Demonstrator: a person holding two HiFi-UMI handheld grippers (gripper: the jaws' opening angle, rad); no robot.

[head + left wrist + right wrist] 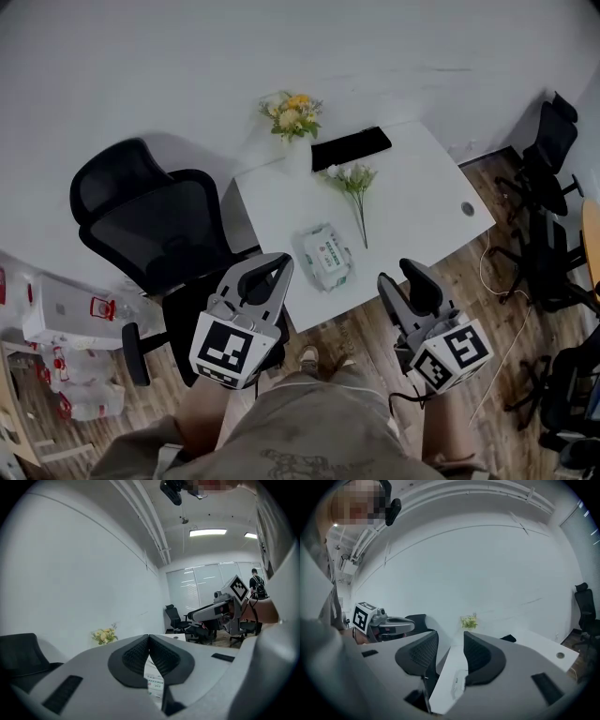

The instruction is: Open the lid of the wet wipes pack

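Short of the table [412, 187], the left gripper [275, 264] hung closed and empty, the right gripper [403, 277] agape, empty; unpinned, the wet wipes pack [325, 255] risked sliding under a lid pull.

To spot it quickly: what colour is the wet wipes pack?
The wet wipes pack is white with a green label; the head view shows it best.

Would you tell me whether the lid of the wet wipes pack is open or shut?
Shut: the head view shows the lid lying flat on the wet wipes pack, no flap raised.
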